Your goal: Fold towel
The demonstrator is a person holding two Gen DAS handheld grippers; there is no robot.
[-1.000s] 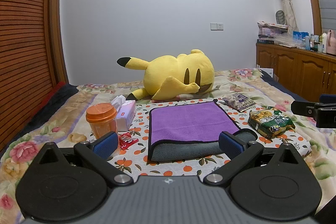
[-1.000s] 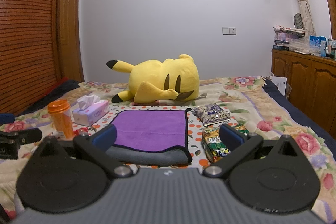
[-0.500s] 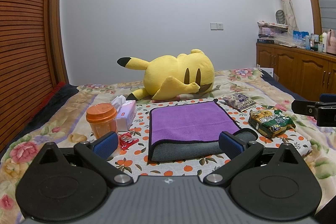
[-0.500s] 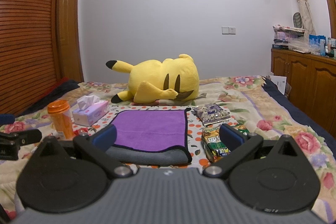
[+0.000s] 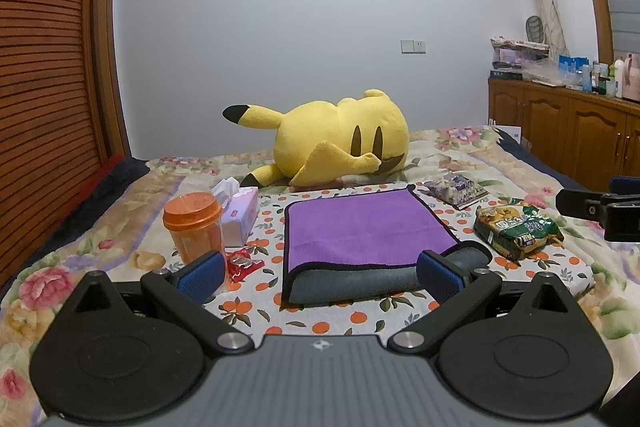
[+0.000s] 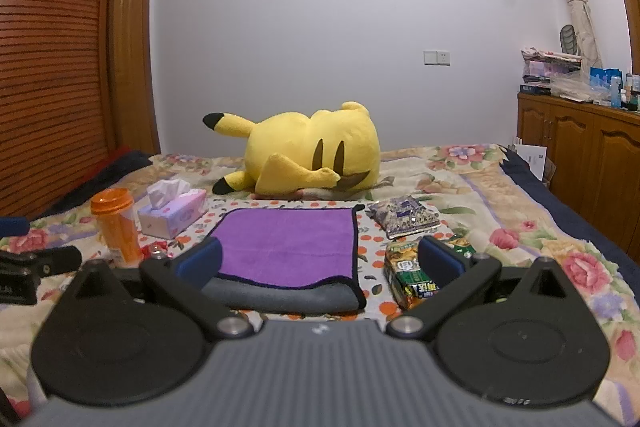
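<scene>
A purple towel (image 5: 368, 227) with a grey underside lies folded on the bed, its rolled grey edge nearest me; it also shows in the right wrist view (image 6: 288, 247). My left gripper (image 5: 320, 277) is open and empty, held just short of the towel's near edge. My right gripper (image 6: 320, 263) is open and empty, also near that edge, towards its right end. Each gripper shows at the side of the other's view: the right gripper (image 5: 600, 207) and the left gripper (image 6: 24, 267).
An orange cup (image 5: 196, 227), a tissue box (image 5: 240, 215) and a red wrapper (image 5: 242, 265) lie left of the towel. A green snack bag (image 5: 518, 231) and a purple packet (image 5: 456, 189) lie right. A yellow plush (image 5: 340, 143) lies behind. Wooden cabinets (image 5: 580, 135) stand far right.
</scene>
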